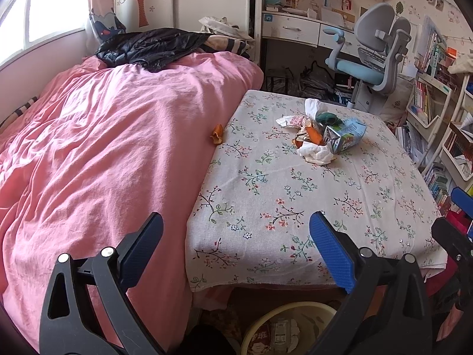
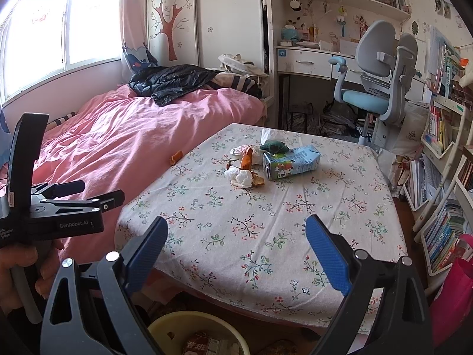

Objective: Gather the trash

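Well ahead of both empty, wide-open grippers, left (image 1: 236,233) and right (image 2: 236,236), the trash (image 2: 257,162) (crumpled tissue, orange peel, a tipped blue carton (image 2: 291,162)) clusters on the floral table (image 2: 295,222), one peel (image 1: 218,137) stray to its left against the pink bedding (image 1: 103,148), a bin (image 2: 165,325) just below the fingers.

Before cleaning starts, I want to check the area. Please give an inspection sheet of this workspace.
Surface: floral tablecloth on a low table beside a pink duvet.
Job's things: milk carton, crumpled tissue, orange peel, wrappers in one pile; stray peel piece at the cloth's edge; yellow bin below.
Clutter: black jacket on the bed.
Tongs: left and right open, empty.
Cables: nothing seen.
Surroundings: desk chair, bookshelves, window.
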Available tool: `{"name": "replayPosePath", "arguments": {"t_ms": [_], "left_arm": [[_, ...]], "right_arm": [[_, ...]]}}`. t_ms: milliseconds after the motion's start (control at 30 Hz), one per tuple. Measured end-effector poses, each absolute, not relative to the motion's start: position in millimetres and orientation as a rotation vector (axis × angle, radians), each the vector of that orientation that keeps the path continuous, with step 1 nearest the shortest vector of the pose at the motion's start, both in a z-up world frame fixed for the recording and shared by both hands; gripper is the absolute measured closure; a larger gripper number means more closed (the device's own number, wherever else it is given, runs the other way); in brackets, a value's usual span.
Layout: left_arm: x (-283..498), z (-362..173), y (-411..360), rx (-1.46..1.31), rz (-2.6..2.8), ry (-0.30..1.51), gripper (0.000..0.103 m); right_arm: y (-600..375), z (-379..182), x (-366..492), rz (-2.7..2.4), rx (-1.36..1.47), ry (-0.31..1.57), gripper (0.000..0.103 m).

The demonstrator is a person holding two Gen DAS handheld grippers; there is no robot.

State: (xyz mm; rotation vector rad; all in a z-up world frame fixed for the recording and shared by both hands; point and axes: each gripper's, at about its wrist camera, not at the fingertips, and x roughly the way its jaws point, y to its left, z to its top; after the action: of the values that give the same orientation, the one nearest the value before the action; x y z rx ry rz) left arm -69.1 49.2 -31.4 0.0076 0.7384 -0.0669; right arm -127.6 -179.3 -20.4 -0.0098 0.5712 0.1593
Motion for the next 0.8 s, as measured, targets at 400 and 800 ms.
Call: {"name": "replayPosePath", "arguments": {"t_ms": [400, 800], "left_arm": [[-57.5, -37.9, 78.4, -0.141, -0.064, 0.811, 0.008], [-6.1, -43.5, 30.2, -0.073, -0.232, 0.836, 0.008]], "right_arm": [[-179.8, -25.9, -124.6, 0.173, 0.006, 0.591, 0.012], [-220.7, -23.2, -117.7, 0.139, 0.215, 0.615, 0.012]]}}
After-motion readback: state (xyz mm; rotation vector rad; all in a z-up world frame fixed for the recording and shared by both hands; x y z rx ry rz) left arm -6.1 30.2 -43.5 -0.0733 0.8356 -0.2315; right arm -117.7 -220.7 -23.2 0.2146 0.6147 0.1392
